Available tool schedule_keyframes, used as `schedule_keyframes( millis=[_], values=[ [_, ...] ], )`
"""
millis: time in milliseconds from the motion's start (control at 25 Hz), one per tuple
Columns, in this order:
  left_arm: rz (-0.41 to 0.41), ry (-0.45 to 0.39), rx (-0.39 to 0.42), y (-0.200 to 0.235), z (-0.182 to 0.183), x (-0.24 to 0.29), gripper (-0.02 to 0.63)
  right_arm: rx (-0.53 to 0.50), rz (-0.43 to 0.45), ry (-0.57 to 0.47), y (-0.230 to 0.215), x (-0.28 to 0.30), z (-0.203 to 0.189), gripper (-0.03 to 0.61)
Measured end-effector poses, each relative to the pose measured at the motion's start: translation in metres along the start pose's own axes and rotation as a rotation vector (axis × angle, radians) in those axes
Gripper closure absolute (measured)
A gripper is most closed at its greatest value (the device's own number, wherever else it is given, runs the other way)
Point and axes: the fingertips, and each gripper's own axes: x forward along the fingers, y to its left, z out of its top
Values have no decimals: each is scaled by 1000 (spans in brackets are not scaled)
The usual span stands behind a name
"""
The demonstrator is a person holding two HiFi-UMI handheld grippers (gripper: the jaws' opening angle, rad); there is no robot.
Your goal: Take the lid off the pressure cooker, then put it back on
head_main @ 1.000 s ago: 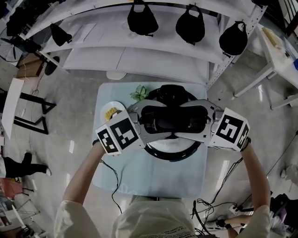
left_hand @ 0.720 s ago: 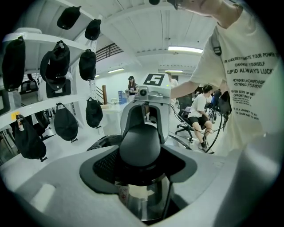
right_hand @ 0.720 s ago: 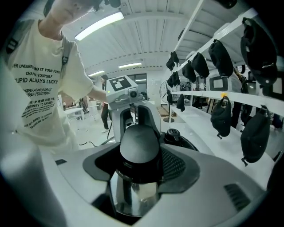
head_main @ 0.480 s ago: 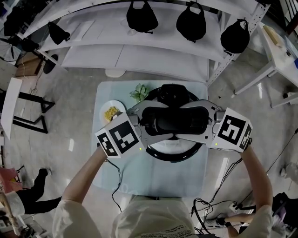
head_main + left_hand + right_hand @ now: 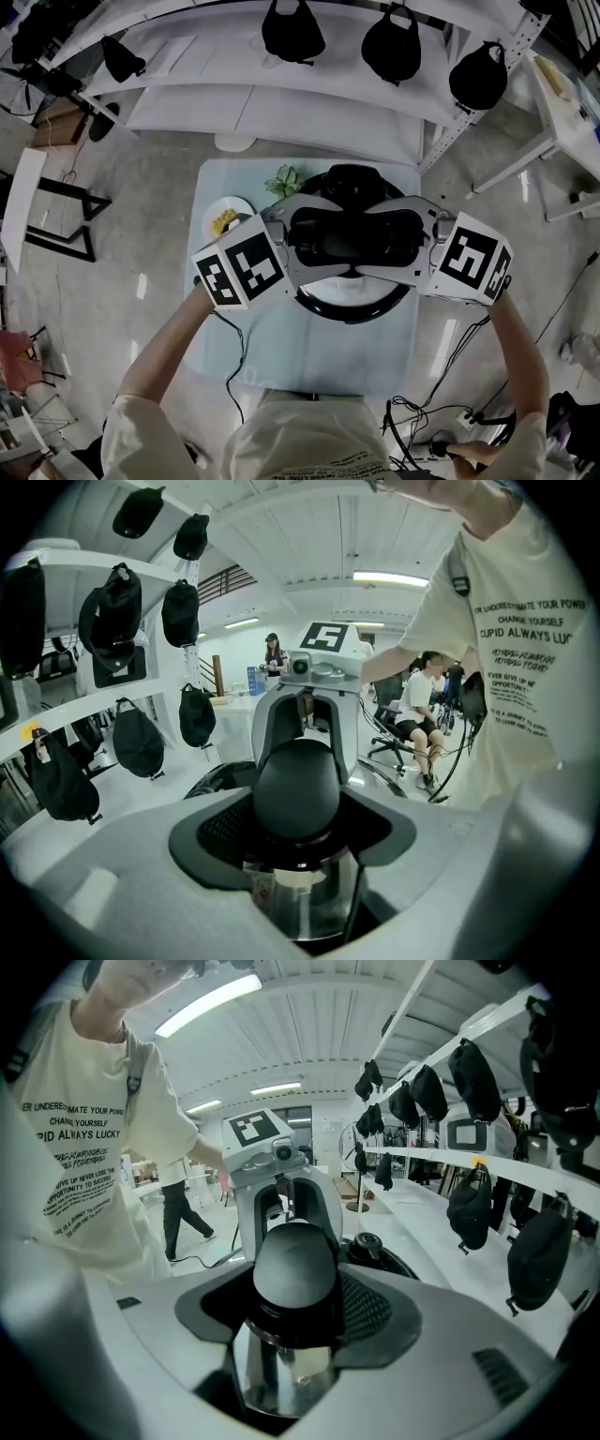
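The pressure cooker (image 5: 352,311) stands on a small pale table (image 5: 309,361). Its lid's black handle (image 5: 352,240) lies across the top. My left gripper (image 5: 302,246) has come in from the left and my right gripper (image 5: 405,244) from the right, facing each other. In the left gripper view the handle's rounded end (image 5: 295,785) fills the gap in my left gripper (image 5: 295,822), with shiny steel below. The other end (image 5: 293,1265) sits in my right gripper (image 5: 295,1309), whose jaws have just been closing onto it. I cannot tell whether the lid is raised off the pot.
A plate of yellow food (image 5: 225,220) and a small green plant (image 5: 284,181) sit at the table's far left. A cable (image 5: 234,366) hangs off the near left edge. Behind the table a white rack holds black caps (image 5: 389,42). Other people (image 5: 422,696) show in the background.
Both grippers stay on the handle in the same place. A person at the picture's left edge has moved out of view.
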Motion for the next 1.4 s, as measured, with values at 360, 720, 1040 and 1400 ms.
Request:
schedule_keyframes(
  millis=[360,720,1040,1400],
  values=[
    [2,25,25,-1,0,-3,325,-33,-1,3,2,1,5,305],
    [-2,57,48,-4,1,-6,325,-49,-2,0,4,0,8,305],
    [-6,15,65,4,25,-14,327,-44,1,-83,0,-16,25,305],
    [2,13,85,0,44,-24,327,-55,-12,-105,5,-29,40,305]
  ],
)
